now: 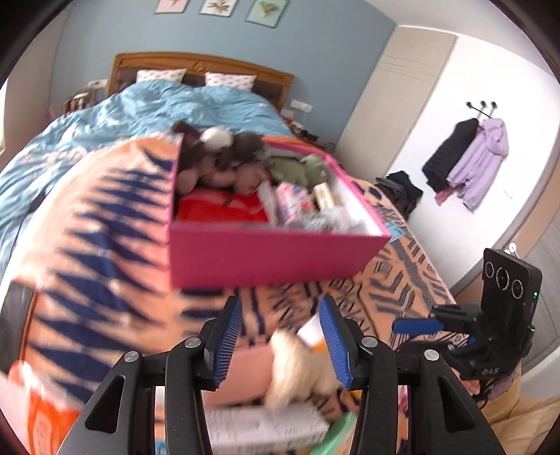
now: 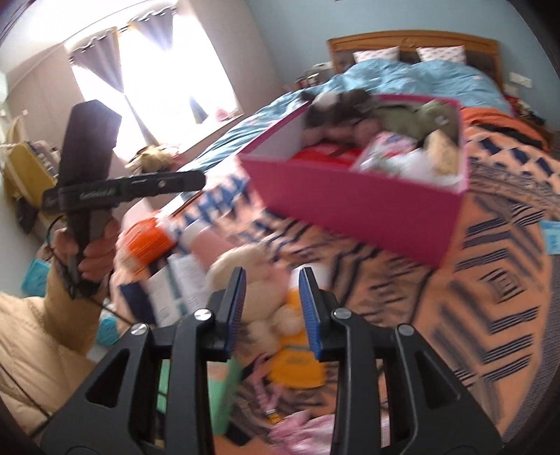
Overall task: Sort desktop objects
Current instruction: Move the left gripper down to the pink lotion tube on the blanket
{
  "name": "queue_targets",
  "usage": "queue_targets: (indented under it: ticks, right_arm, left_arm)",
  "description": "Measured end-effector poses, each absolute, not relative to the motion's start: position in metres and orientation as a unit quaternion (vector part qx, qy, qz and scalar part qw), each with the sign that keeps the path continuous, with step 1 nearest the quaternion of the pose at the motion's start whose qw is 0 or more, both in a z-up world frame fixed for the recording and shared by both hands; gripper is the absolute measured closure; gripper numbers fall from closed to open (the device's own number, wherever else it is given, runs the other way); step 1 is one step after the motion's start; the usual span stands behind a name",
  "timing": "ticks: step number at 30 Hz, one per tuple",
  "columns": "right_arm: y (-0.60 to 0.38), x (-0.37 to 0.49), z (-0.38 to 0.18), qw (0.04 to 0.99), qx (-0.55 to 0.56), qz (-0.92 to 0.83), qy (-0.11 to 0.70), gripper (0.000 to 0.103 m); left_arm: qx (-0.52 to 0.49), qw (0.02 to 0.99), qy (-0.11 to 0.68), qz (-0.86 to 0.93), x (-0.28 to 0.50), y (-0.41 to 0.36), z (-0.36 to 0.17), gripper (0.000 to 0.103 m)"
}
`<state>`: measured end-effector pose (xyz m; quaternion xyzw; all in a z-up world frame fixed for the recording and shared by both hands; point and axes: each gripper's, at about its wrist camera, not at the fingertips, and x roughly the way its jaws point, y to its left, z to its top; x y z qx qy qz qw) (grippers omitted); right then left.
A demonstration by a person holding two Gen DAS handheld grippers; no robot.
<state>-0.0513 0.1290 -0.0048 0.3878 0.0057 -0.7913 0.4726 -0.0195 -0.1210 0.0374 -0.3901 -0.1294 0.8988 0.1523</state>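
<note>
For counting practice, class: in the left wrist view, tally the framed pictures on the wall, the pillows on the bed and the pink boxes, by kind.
Framed pictures: 3
Pillows: 2
Pink box: 1
Total: 6

Pretty clearly somebody's bedroom at home: bed [image 1: 157, 108] with wooden headboard [image 2: 413, 42], curtained window [image 2: 154, 66], clothes [image 1: 469, 161] hanging on wall hooks.

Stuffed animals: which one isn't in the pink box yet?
The cream plush toy. It lies on the orange patterned blanket in front of the pink box, while the brown plush and green plush already sit inside.
</note>
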Motion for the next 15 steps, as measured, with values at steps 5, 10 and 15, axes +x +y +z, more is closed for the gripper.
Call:
queue_targets:
  ticks: [5,10,15]
  right_arm:
    - [0.090,-0.033,-0.023,0.512,0.415,-0.752,0.015,0.069]
    - [0.044,-0.024,-0.045,0.541,0.443,-0.715,0.031,0.070]
    - [0.014,-0.029,-0.073,0.524,0.479,-0.703,0.045,0.069]
  left_arm:
    - [-0.417,0.116,-0.149,0.889,-0.012,-0.143,0.006,0.055]
    - [-0.421,0.099,-0.153,0.888,-0.010,-0.155,-0.009,0.055]
    - [-0.421,0.093,-0.151,0.890,-0.007,-0.161,-0.013,0.055]
